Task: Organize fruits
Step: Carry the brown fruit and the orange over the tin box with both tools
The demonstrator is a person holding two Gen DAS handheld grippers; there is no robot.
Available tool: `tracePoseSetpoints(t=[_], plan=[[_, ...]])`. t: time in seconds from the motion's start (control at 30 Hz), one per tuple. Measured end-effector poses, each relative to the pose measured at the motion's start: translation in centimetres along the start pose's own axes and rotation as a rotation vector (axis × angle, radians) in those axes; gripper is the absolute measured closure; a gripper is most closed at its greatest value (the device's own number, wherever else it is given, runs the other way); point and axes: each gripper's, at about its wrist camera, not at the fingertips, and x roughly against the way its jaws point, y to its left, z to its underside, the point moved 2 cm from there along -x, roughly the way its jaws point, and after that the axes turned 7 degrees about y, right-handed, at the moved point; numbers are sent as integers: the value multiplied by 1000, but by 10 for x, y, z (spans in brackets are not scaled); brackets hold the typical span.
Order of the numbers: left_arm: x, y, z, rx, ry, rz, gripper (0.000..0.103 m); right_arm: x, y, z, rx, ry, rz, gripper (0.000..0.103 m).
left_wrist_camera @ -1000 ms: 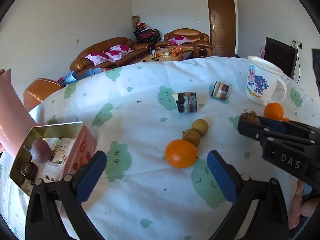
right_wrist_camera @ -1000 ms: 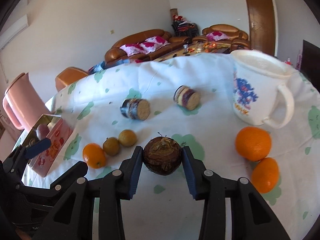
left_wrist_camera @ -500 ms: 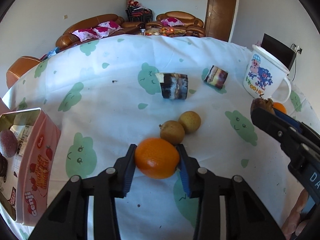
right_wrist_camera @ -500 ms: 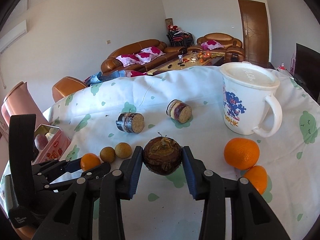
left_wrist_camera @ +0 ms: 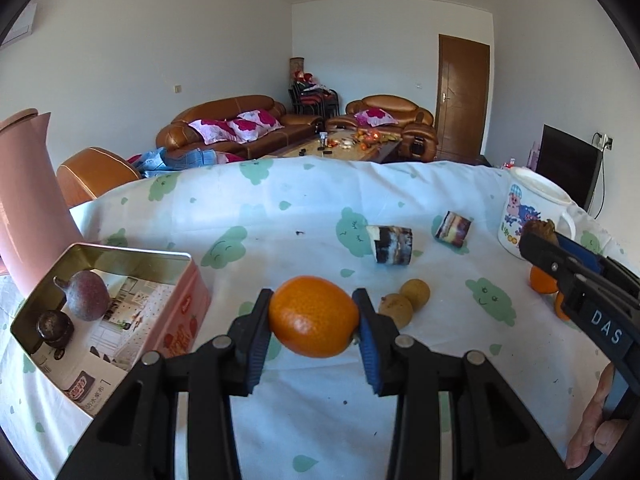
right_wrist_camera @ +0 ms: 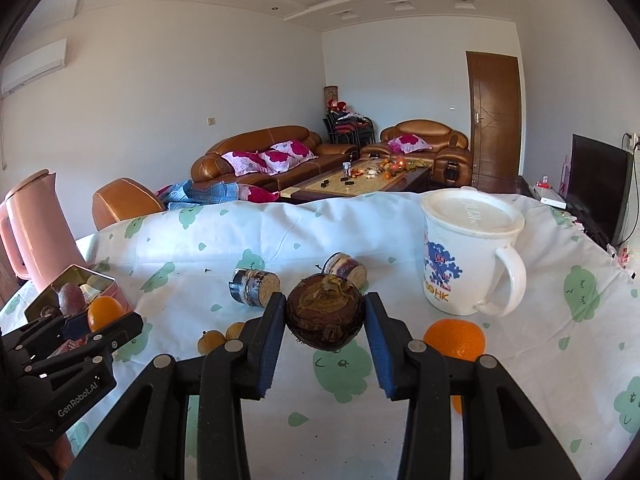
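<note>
My left gripper (left_wrist_camera: 314, 334) is shut on an orange (left_wrist_camera: 313, 316) and holds it above the tablecloth, right of the open pink tin (left_wrist_camera: 182, 280). The tin holds a purple passion fruit (left_wrist_camera: 86, 296) and a dark brown round fruit (left_wrist_camera: 55, 328). My right gripper (right_wrist_camera: 324, 330) is shut on a dark brown round fruit (right_wrist_camera: 325, 317), held above the cloth. Two small brown longans (left_wrist_camera: 405, 303) lie on the cloth just right of the left gripper. Another orange (right_wrist_camera: 454, 339) lies right of my right gripper, and part of a second orange sits below it.
A white lidded mug (right_wrist_camera: 466, 256) stands at the right. Two short cut cane pieces (left_wrist_camera: 394, 245) (left_wrist_camera: 453, 229) lie mid-table. A pink jug (left_wrist_camera: 26, 196) stands at the far left behind the tin. The table's far edge drops off toward a living room.
My left gripper closed on the orange and lifted it off the cloth, moving left toward the tin. My right gripper kept the brown fruit and rose a little.
</note>
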Motion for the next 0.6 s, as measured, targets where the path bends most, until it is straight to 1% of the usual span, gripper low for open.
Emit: tracePoseSetpoints(t=[0.23,0.33,0.6], plan=[[5,5,2,3,-10,-4,62,10,7,1,28,-55,58,61],[8,5,4,4,-20,-12,62,15,9,2,35,-74,70,61],[13,12,8,4,-16,-16,62,26,15,7,31,-104,89,61]])
